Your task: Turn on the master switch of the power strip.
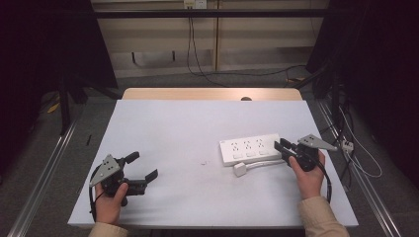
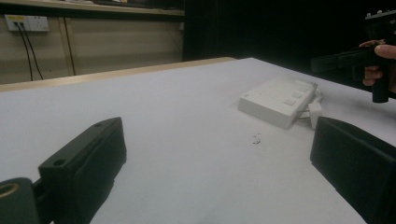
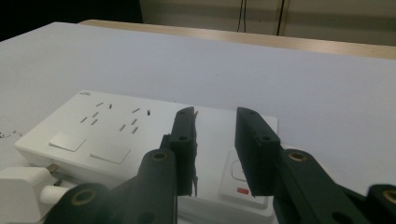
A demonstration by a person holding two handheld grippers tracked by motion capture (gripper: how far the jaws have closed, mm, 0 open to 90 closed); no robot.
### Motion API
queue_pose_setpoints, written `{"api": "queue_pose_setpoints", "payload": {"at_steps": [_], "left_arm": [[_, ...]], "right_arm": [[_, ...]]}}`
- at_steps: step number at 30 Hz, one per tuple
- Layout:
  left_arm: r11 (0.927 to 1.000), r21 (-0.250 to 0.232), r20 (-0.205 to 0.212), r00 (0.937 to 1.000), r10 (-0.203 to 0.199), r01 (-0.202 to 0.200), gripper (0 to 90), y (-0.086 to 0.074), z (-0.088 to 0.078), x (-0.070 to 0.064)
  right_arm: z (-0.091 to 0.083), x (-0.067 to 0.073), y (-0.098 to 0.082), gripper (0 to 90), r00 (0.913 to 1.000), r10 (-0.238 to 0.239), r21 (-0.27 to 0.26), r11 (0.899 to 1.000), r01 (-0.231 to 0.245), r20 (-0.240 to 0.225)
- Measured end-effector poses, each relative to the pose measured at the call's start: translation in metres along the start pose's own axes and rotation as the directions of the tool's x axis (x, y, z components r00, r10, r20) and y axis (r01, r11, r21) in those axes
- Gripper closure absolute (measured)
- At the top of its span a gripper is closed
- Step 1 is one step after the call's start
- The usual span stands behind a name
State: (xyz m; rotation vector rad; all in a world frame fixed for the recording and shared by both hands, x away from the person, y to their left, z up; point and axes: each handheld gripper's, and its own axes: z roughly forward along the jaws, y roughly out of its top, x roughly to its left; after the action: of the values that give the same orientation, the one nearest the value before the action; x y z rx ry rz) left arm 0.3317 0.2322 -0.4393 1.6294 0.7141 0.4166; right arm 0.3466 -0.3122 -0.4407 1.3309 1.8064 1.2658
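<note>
Right claw (image 3: 215,149), jaws narrowly parted and pinching nothing, is held over the switch end of the strip (image 1: 250,148) on the tabletop (image 1: 197,197); if misaligned, the strip could be shoved.

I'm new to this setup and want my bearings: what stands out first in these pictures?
A white rectangular plastic power strip lies on the right of the pale grey table, its white plug beside its near edge. The right gripper is at the strip's right end, jaws narrowly apart above its switch. The left gripper rests wide open at the near left.
</note>
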Motion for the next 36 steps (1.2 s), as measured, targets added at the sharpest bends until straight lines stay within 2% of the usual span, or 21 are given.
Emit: {"api": "queue_pose_setpoints", "payload": {"at_steps": [36], "left_arm": [[1.0000,-0.001,0.003,1.0000,0.001,-0.001,3.4,-0.0001,0.0008,-0.0002]], "right_arm": [[0.0042,-0.0075,0.0004,86.4,0.9996,0.018,0.049,0.999,-0.019,0.022]]}}
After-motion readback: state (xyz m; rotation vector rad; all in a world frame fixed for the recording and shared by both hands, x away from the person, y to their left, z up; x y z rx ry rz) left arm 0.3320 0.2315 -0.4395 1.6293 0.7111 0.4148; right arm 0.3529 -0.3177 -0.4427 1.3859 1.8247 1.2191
